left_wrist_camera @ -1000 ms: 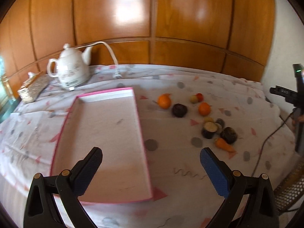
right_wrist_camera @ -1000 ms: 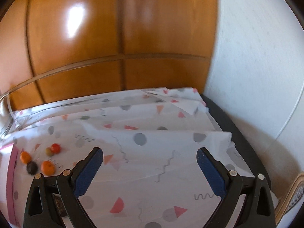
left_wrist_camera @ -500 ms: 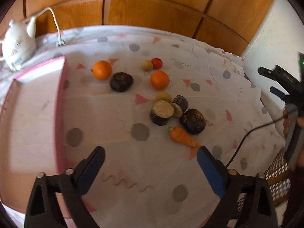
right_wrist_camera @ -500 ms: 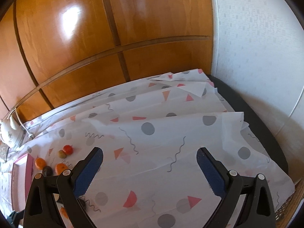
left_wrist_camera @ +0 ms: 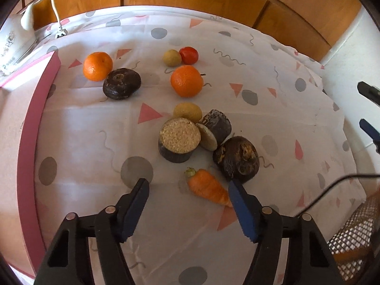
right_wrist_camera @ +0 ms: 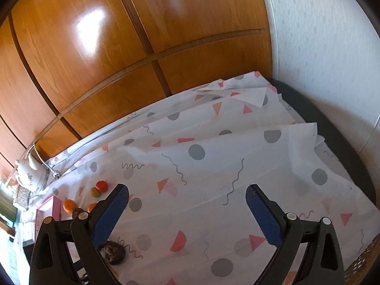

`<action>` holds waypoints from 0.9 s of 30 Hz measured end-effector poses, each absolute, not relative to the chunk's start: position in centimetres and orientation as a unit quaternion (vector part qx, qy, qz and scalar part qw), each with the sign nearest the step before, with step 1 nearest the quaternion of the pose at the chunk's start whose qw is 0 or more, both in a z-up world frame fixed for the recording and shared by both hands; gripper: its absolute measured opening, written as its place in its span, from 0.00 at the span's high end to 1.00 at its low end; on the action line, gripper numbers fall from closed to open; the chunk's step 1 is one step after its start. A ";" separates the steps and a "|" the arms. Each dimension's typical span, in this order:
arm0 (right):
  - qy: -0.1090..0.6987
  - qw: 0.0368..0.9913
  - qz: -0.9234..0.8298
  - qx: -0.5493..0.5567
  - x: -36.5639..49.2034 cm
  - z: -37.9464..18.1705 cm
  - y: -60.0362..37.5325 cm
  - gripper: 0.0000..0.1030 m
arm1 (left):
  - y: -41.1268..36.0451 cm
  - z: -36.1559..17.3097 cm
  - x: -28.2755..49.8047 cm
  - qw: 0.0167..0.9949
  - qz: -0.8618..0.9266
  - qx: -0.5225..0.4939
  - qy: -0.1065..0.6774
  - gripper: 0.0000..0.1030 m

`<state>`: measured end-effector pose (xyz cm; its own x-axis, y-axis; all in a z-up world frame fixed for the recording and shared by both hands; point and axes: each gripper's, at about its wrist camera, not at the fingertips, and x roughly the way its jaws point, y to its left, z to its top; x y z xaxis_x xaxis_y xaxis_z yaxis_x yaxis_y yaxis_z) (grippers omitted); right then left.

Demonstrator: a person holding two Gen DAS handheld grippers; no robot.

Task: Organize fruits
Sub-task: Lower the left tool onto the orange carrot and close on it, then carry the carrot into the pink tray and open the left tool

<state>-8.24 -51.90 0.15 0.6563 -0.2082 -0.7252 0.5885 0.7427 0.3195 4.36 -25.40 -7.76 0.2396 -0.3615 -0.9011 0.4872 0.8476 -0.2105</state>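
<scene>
Fruit and vegetables lie loose on the patterned tablecloth: two oranges [left_wrist_camera: 97,66] [left_wrist_camera: 187,80], a red tomato [left_wrist_camera: 188,55], two small yellowish fruits [left_wrist_camera: 171,57] [left_wrist_camera: 187,112], and several dark-skinned pieces, two of them cut [left_wrist_camera: 178,140] [left_wrist_camera: 216,128]. A small carrot [left_wrist_camera: 205,187] lies nearest. My left gripper [left_wrist_camera: 188,185] hangs low over it, jaws closing. The carrot sits between them with its tip by the right finger, and the left finger stands clear of it. My right gripper [right_wrist_camera: 187,192] is open over bare cloth with nothing between its fingers.
A pink-rimmed tray [left_wrist_camera: 28,156] lies to the left of the fruit, and a white teapot [left_wrist_camera: 14,45] with its cord stands behind it. A black cable [left_wrist_camera: 332,185] and a wicker basket [left_wrist_camera: 356,237] are at the right edge. Wooden panels back the table.
The left gripper swung from above the tray to the right and down onto the fruit cluster, and its jaws narrowed around the carrot. The right view tilted and rolled, staying over the cloth.
</scene>
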 end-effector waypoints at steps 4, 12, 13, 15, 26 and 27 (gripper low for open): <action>0.355 0.863 -0.219 0.284 -7.9 -0.3 -51.9 0.02 | -26.3 -7.8 4.0 0.789 -0.274 0.075 0.545 0.55; 0.377 0.865 -0.195 0.267 -6.9 -0.8 -51.0 0.08 | -25.2 -7.1 3.3 0.782 -0.311 0.079 0.534 0.69; 0.380 0.865 -0.192 0.267 -6.9 -0.8 -50.9 0.08 | -24.9 -7.0 3.2 0.783 -0.313 0.078 0.532 0.71; 0.390 0.863 -0.188 0.261 -6.5 -1.0 -50.7 0.11 | -24.2 -6.7 3.2 0.784 -0.316 0.076 0.528 0.72; 0.447 0.848 -0.203 0.200 -4.9 -2.7 -49.3 0.13 | -19.3 -4.4 3.3 0.805 -0.330 0.043 0.492 0.81; 0.450 0.846 -0.207 0.198 -4.9 -2.8 -49.3 0.13 | -19.0 -3.9 3.3 0.807 -0.333 0.039 0.485 0.81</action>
<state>-4.87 -49.33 -2.84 0.5095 -0.1731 -0.8429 0.5289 0.8356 0.1482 3.27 -18.98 -3.92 0.3068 -0.4999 -0.8099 0.5756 0.7752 -0.2604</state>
